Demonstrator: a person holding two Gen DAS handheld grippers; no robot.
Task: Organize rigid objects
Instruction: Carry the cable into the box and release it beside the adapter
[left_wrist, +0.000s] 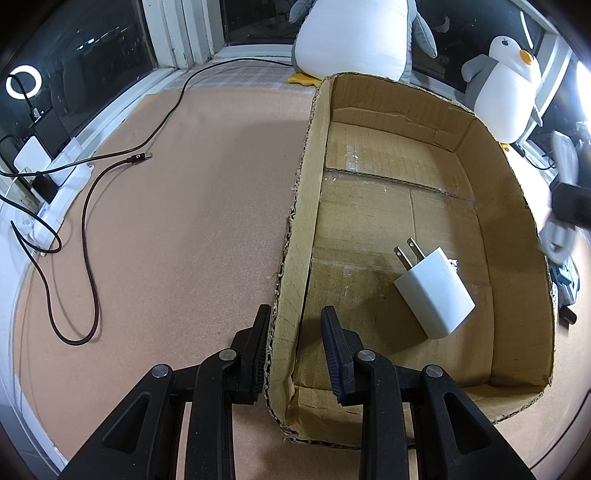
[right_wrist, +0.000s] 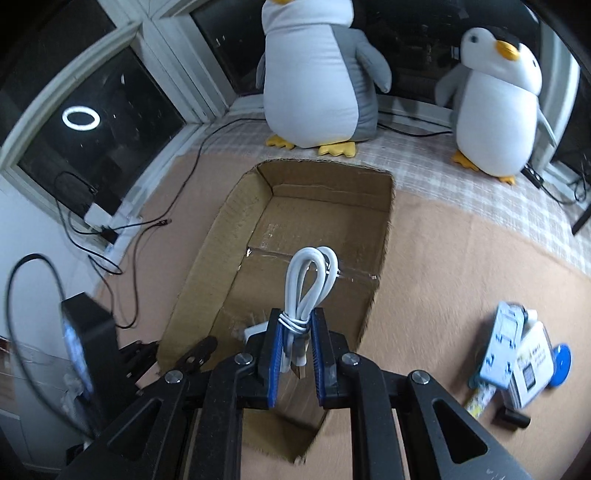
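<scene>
An open cardboard box (left_wrist: 517, 221) lies on the tan mat, and a white plug charger (left_wrist: 434, 291) rests on its floor. My left gripper (left_wrist: 295, 328) straddles the box's near left wall, one finger outside and one inside, shut on that wall. In the right wrist view my right gripper (right_wrist: 297, 325) hangs over the near part of the box (right_wrist: 221, 240), shut on a coiled white cable (right_wrist: 310, 273) whose loops stick out past the fingertips. The charger (right_wrist: 255, 330) peeks out just left of those fingers. The left gripper's fingers (right_wrist: 195, 354) show at the box's near left corner.
Two plush penguins (right_wrist: 314, 74) (right_wrist: 495, 103) stand behind the box. Black cables (left_wrist: 88, 229) trail over the mat on the left towards a white power strip (left_wrist: 55, 192). Right of the box lie small blue and white packages (right_wrist: 506, 347), a blue disc (right_wrist: 559, 363) and a black cylinder (right_wrist: 515, 417).
</scene>
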